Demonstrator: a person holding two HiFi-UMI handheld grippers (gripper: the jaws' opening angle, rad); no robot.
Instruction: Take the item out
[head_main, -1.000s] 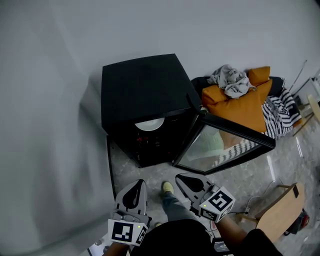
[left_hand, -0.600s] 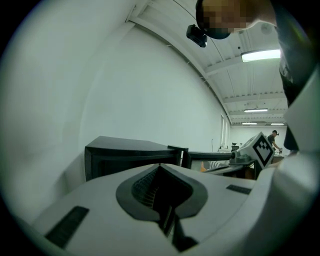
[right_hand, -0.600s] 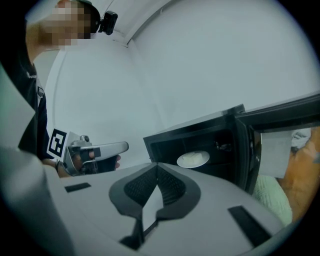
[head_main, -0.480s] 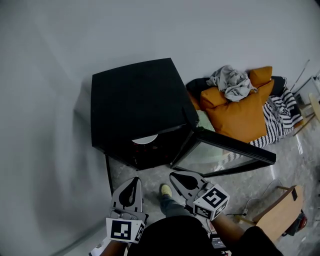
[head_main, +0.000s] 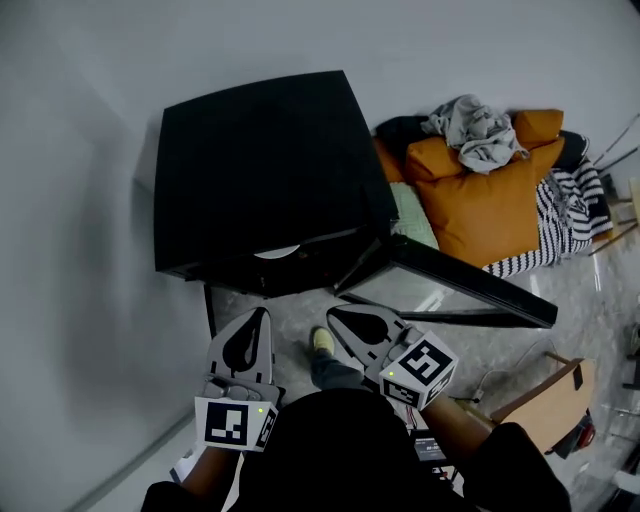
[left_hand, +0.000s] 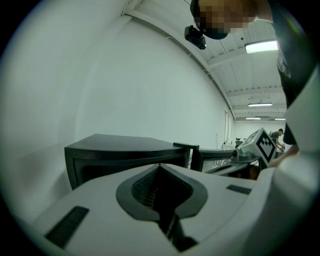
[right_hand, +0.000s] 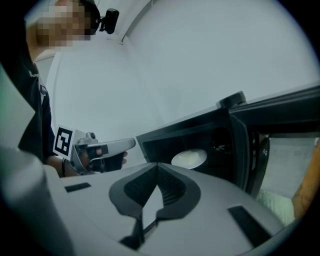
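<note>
A black cabinet (head_main: 260, 170) stands on the floor with its glass door (head_main: 450, 285) swung open to the right. A white plate (head_main: 277, 253) sits inside on a shelf, only its front edge showing from above; the right gripper view shows the plate (right_hand: 189, 158) whole in the dark opening. My left gripper (head_main: 260, 315) is shut and empty, just in front of the opening's left part. My right gripper (head_main: 335, 312) is shut and empty too, close beside it near the door hinge. The left gripper view has the cabinet (left_hand: 125, 150) straight ahead.
Orange cushions (head_main: 490, 210) with a grey cloth (head_main: 475, 130) and a striped cloth (head_main: 570, 215) lie right of the cabinet. A wooden board (head_main: 540, 395) rests at lower right. A white wall runs along the left. The person's shoe (head_main: 323, 342) stands between the grippers.
The head has come nearer over the cabinet, hiding most of the plate under the top. Both grippers have moved up toward the opening and stay shut.
</note>
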